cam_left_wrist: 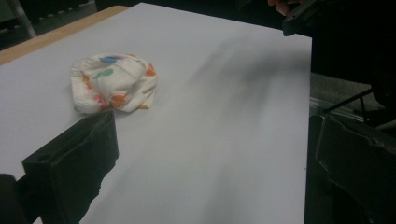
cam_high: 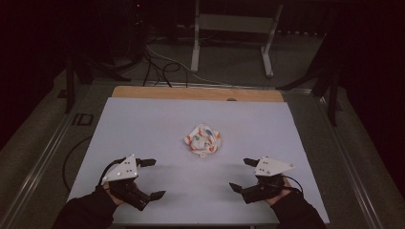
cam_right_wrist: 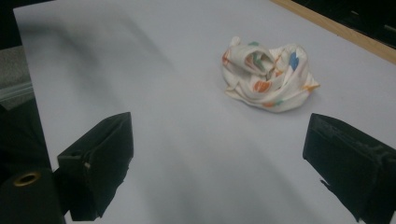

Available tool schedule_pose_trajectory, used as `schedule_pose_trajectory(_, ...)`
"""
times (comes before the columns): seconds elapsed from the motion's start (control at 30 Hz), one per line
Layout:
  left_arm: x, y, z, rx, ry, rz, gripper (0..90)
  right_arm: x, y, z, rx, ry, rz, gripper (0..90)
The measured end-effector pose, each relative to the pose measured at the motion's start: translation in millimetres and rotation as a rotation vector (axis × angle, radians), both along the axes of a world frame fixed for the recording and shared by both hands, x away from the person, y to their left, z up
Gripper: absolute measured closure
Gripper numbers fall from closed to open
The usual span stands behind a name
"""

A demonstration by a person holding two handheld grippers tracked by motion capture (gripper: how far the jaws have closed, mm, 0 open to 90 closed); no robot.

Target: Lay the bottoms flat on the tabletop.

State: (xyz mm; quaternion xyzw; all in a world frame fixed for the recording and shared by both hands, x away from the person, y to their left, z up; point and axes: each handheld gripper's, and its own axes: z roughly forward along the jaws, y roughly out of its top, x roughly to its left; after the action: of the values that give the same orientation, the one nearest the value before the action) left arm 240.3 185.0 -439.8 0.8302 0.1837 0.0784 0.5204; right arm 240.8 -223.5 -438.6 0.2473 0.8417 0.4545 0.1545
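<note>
A crumpled white cloth (cam_high: 203,140) with orange, blue and green spots lies bunched near the middle of the pale sheet (cam_high: 143,124) that covers the table. My left gripper (cam_high: 153,178) rests near the front left, open, with nothing between its jaws. My right gripper (cam_high: 242,174) rests near the front right, also open and empty. Both point inward, short of the cloth. In the left gripper view the cloth (cam_left_wrist: 113,83) lies beyond the left jaw. In the right gripper view the cloth (cam_right_wrist: 267,74) lies ahead, between the two jaws and well clear of them.
A wooden table edge (cam_high: 196,93) shows along the far side of the sheet. Beyond it, on the dark floor, stand a white metal frame (cam_high: 234,33) and loose cables (cam_high: 157,64). Metal rails (cam_high: 40,157) run along both sides of the table.
</note>
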Motion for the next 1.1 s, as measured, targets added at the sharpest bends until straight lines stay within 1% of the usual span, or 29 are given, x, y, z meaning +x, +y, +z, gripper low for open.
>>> schedule_pose_trajectory(0.07, 3.6, -0.7, 1.6, 0.006, 0.002, 0.002, 0.3, 5.7, 3.7, 2.4, -0.008, -0.002, 0.002, 8.9)
schedule_pose_trajectory(0.17, 8.6, -1.5, 3.6, 0.005, 0.008, 0.008, 0.3, 8.8, 6.4, 4.4, -0.017, -0.008, -0.003, 8.9)
schedule_pose_trajectory(0.23, 12.0, -2.4, 4.9, 0.010, 0.007, 0.019, 0.3, 12.4, 8.1, 6.4, -0.011, -0.011, -0.008, 9.0)
schedule_pose_trajectory(0.27, 13.7, -2.8, 5.7, 0.005, 0.009, 0.024, 0.3, 16.3, 9.5, 8.1, -0.008, -0.012, -0.018, 8.9)
schedule_pose_trajectory(0.3, 15.4, -3.5, 6.5, 0.000, 0.011, 0.028, 0.3, 16.3, 9.5, 8.1, -0.008, -0.012, -0.018, 8.9)
schedule_pose_trajectory(0.33, 17.1, -4.3, 7.1, 0.000, 0.013, 0.036, 0.3, 20.7, 10.6, 9.0, -0.002, -0.020, -0.034, 9.0)
schedule_pose_trajectory(0.4, 20.2, -6.3, 8.1, -0.003, 0.019, 0.045, 0.3, 23.3, 10.9, 9.3, -0.001, -0.018, -0.037, 8.9)
schedule_pose_trajectory(0.47, 23.4, -8.7, 9.2, 0.000, 0.017, 0.054, 0.3, 30.9, 12.9, 9.7, -0.008, -0.018, -0.064, 9.0)
schedule_pose_trajectory(0.53, 26.8, -11.1, 10.1, 0.005, 0.016, 0.077, 0.3, 33.5, 13.7, 9.7, -0.006, -0.017, -0.067, 8.9)
schedule_pose_trajectory(0.6, 30.6, -13.3, 10.6, 0.004, 0.018, 0.102, 0.3, 41.2, 16.3, 9.7, -0.005, -0.016, -0.081, 9.0)
schedule_pose_trajectory(0.67, 33.9, -15.5, 10.9, 0.008, 0.006, 0.129, 0.3, 46.6, 18.2, 9.6, -0.006, -0.022, -0.084, 9.0)
schedule_pose_trajectory(0.7, 35.9, -16.6, 10.9, 0.009, 0.006, 0.140, 0.3, 46.6, 18.2, 9.6, -0.006, -0.022, -0.084, 9.0)
schedule_pose_trajectory(0.77, 40.0, -19.1, 10.4, 0.012, 0.014, 0.158, 0.3, 54.6, 21.2, 7.9, 0.003, -0.024, -0.101, 9.0)
schedule_pose_trajectory(0.8, 42.2, -20.3, 10.2, 0.016, 0.019, 0.166, 0.3, 54.6, 21.2, 7.9, 0.003, -0.024, -0.101, 9.0)
schedule_pose_trajectory(0.83, 44.0, -21.4, 9.9, 0.013, 0.020, 0.176, 0.3, 56.5, 22.3, 7.5, 0.004, -0.022, -0.111, 9.0)
schedule_pose_trajectory(0.93, 49.5, -25.3, 8.2, 0.026, 0.020, 0.202, 0.3, 64.9, 24.9, 4.2, 0.007, -0.035, -0.136, 10.6)
schedule_pose_trajectory(0.97, 54.1, -28.5, 6.2, 0.041, 0.029, 0.219, 0.3, 66.7, 25.7, 3.3, 0.007, -0.035, -0.147, 10.6)
schedule_pose_trajectory(1.0, 54.1, -28.5, 6.2, 0.041, 0.029, 0.219, 0.3, 66.7, 25.7, 3.3, 0.007, -0.035, -0.147, 10.6)
schedule_pose_trajectory(1.03, 56.5, -30.0, 4.9, 0.041, 0.036, 0.225, 0.3, 68.6, 26.1, 2.3, 0.015, -0.039, -0.146, 10.6)
schedule_pose_trajectory(1.07, 59.0, -31.4, 3.4, 0.043, 0.045, 0.237, 0.3, 72.4, 27.2, -0.1, 0.028, -0.034, -0.155, 10.6)
schedule_pose_trajectory(1.1, 61.2, -32.7, 1.8, 0.041, 0.052, 0.244, 0.3, 74.3, 27.7, -1.4, 0.022, -0.032, -0.164, 10.6)
